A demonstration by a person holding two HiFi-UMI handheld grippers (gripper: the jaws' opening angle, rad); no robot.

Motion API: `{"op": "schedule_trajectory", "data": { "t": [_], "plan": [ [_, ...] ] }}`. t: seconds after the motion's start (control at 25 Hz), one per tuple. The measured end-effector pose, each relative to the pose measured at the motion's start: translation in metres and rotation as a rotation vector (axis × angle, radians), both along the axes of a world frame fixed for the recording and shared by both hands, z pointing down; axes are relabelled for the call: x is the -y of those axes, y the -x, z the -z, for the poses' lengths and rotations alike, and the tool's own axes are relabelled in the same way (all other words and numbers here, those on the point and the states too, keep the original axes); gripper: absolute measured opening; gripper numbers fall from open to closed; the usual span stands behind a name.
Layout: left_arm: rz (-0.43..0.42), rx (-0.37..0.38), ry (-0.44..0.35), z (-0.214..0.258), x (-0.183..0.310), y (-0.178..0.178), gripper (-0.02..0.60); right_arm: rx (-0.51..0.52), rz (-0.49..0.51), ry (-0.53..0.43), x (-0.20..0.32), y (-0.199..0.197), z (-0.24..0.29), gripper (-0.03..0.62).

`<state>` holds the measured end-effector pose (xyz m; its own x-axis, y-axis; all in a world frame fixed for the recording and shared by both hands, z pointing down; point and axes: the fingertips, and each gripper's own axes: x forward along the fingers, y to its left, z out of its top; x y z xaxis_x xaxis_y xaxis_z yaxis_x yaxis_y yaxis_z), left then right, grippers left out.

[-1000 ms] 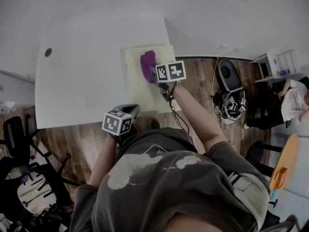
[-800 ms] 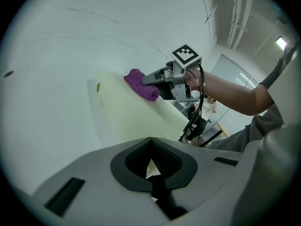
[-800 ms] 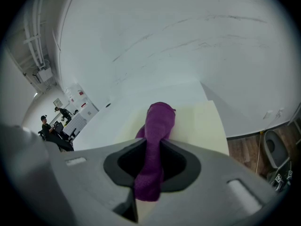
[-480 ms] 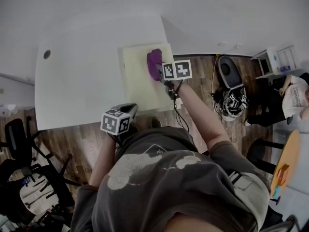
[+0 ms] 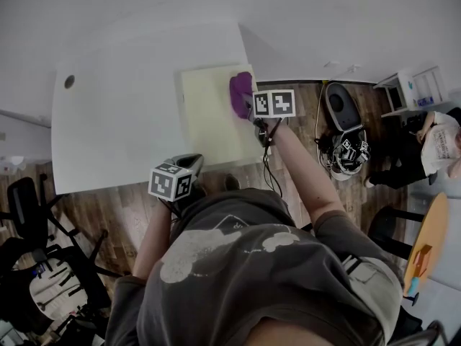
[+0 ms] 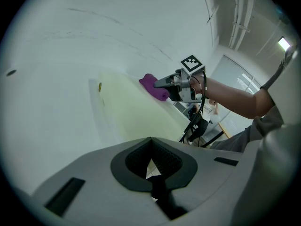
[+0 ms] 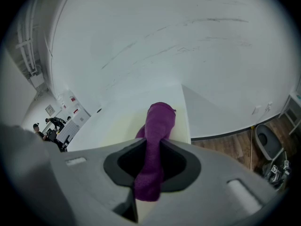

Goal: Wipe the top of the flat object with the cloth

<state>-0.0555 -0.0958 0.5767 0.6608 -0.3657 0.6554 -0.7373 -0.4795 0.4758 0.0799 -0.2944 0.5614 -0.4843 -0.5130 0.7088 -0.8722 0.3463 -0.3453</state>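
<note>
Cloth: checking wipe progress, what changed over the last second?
The right gripper, shut on the purple cloth, slid it rightward across the pale yellow flat object toward its right edge. The left gripper stayed shut and empty at the table's near edge.

This looks like an office or lab workroom: a broad white tabletop [image 5: 122, 128] with a round cable hole [image 5: 69, 81] at 10 o'clock stands on a wood-plank floor [image 5: 108, 211], with black swivel chairs [image 5: 25, 200] crowded at 8 o'clock. At 3 o'clock a person [image 5: 439, 146] sits near a white shelf unit [image 5: 421, 92], and a round wooden table [image 5: 425, 247] shows at 4 o'clock. The left gripper view catches bare white walls and exposed ceiling pipes [image 6: 241, 13].
</note>
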Motion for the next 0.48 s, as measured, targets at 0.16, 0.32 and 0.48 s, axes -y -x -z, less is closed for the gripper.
{"op": "schedule_trajectory", "data": {
  "t": [0.16,0.32,0.48],
  "plan": [
    [0.004,0.001,-0.001,0.000,0.000,0.001,0.000,0.001,-0.018,0.001,0.001,-0.009,0.001,0.075],
    [0.009,0.002,0.000,0.000,-0.001,0.002,0.000,-0.001,-0.036,-0.002,0.001,-0.018,0.000,0.075],
    [0.009,0.002,-0.001,0.001,-0.002,0.001,0.000,-0.009,-0.060,-0.005,0.000,-0.031,0.001,0.075]
  ]
}}
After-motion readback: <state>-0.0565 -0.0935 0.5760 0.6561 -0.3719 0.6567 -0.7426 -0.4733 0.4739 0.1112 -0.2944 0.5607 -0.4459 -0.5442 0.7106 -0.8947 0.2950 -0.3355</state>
